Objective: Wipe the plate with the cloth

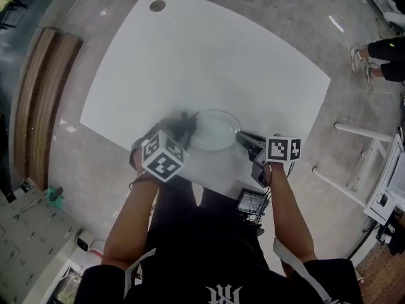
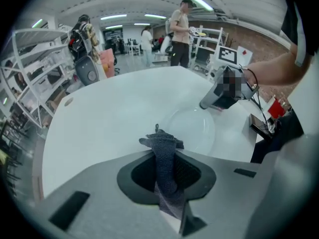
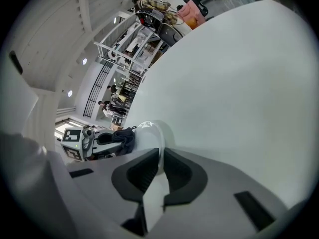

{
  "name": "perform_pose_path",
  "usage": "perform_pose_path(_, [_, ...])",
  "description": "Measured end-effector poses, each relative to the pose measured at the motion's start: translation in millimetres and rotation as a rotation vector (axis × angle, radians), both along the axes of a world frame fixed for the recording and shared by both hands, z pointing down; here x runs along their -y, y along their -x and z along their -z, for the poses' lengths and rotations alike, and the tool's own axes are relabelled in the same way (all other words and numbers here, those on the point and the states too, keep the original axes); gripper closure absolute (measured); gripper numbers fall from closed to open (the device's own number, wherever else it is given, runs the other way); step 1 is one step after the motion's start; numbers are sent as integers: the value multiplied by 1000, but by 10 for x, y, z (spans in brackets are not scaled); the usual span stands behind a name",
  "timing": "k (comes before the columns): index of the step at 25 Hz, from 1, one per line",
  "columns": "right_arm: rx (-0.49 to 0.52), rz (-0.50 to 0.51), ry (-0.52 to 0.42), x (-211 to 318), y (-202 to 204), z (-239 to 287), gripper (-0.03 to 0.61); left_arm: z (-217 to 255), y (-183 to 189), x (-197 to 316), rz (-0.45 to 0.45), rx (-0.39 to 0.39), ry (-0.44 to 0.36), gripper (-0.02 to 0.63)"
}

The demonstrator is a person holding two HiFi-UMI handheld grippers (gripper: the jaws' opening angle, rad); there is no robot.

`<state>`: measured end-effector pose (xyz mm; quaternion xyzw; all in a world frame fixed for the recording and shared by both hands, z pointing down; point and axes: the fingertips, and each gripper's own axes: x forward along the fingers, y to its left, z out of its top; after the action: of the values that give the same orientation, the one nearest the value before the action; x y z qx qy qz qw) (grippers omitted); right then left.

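Left hand-held gripper is pinching the dark grey cloth, jaws pressing onto it, cloth bunching out past the tips. It's sitting at the left rim of the clear plate; can't tell if they're touching. Right hand-held gripper is clamping the plate's right rim. Plate is resting on the white bench, close to the near edge.

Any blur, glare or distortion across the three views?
Head view: blur around the cloth; pale plate barely contrasts with the table. Left gripper view: fisheye, dark vignette, cloth sharp. Right gripper view: heavy fisheye, scene tilted, plate rim in focus.
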<state>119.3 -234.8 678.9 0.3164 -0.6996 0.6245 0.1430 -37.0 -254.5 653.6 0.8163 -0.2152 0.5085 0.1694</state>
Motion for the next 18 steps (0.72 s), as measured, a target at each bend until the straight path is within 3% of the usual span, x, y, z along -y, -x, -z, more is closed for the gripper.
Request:
perform_pose_path(2, [0,0,1,6,9,6,551,53,9,75,47,-18,12,563])
perform_pose_path(4, [1,1,1,4,16,11,551,146,-218,120,53,-81,17,563])
perform_pose_path(8, [9,-1,4,-2,12,14,551,212,-1070,35,-66,-197,26,563])
perform_pose_path(11, [9,-1,7,-9,34,10,551,6,-1465,-65,-152,-189,38,563])
perform_pose_path(15, [22,-19,7,26,34,2,552,-127,-1455,1,-177,-168,2,565])
perform_pose_path(18, [25,-25,6,16,11,0,552,-150,-1239,72,-127,-151,-14,565])
